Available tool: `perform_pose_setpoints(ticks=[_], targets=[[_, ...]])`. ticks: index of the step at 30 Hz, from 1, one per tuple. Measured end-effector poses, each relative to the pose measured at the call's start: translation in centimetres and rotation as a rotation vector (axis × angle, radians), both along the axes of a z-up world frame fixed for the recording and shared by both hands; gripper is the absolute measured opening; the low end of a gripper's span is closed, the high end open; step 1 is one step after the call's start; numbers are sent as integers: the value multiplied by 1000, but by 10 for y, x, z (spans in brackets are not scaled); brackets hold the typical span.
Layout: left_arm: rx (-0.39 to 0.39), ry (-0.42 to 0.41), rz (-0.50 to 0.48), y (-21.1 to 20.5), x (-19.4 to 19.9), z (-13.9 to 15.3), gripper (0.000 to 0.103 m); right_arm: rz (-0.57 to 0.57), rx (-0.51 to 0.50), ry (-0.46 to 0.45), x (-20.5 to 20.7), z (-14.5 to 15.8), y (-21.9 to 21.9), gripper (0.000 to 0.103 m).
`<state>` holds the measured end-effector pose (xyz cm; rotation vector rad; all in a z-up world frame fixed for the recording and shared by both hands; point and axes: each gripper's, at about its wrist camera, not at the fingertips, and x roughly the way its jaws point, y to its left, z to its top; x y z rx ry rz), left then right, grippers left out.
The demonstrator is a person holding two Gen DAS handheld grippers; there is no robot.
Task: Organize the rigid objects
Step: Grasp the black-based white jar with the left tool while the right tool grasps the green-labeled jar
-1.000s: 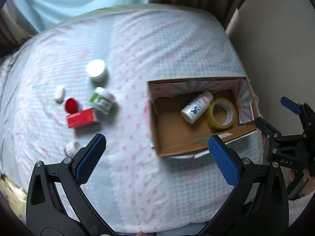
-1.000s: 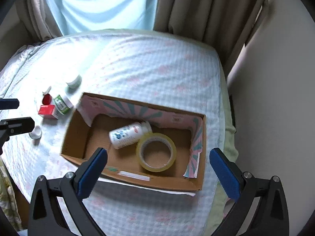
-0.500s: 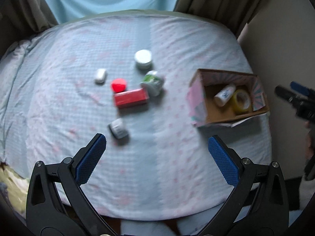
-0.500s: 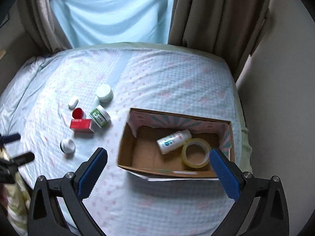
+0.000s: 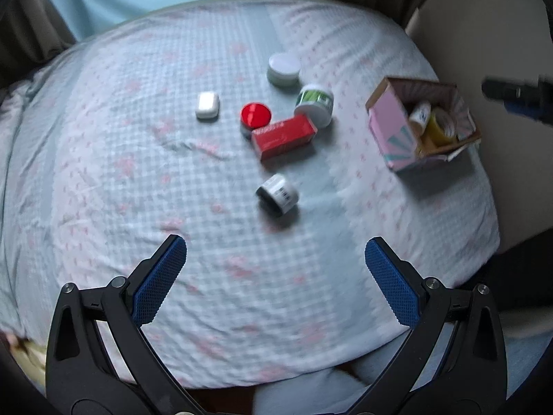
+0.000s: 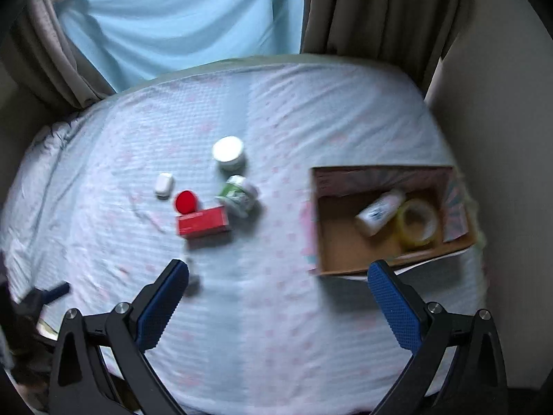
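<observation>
a bed covered with a pale checked sheet (image 5: 138, 173) filled the room. the left gripper (image 5: 273, 263) hovered above it, its blue-padded jaws spread wide and holding nothing. the right gripper (image 6: 276, 290) was likewise spread and empty. loose on the sheet sat a red box (image 5: 283, 135), touching a red-lidded jar (image 5: 255, 116) and a green-labelled jar (image 5: 315, 103); a white-lidded jar (image 5: 284, 68), a small white case (image 5: 207, 105) and a barcoded little jar (image 5: 278, 193) lay nearby. off to the right, a cardboard box (image 6: 345, 252) held a white bottle (image 6: 378, 211) and a yellow tape roll (image 6: 416, 221).
</observation>
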<state>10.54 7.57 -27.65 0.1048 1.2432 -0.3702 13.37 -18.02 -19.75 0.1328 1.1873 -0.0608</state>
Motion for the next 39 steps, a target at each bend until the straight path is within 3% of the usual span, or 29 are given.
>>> perform_pose_setpoints(ticks=[9,16,28,33,39], targets=[[48,39,-142,5,30,-41,103,-84,188,100,47,-26,23,103],[77,59,-255,-19,66,-81,103,-175,325,188,104,-83,16,103],[149,86,-456,-65,96,-158,102,-303,444,327,175,-201,2,103],[180,98,-551,-83,87,-182,100,-345,471,379,184,-237,-2,103],[196,112,-593,-95,83,-201,92,-361,486,424,192,-264,-4,103]])
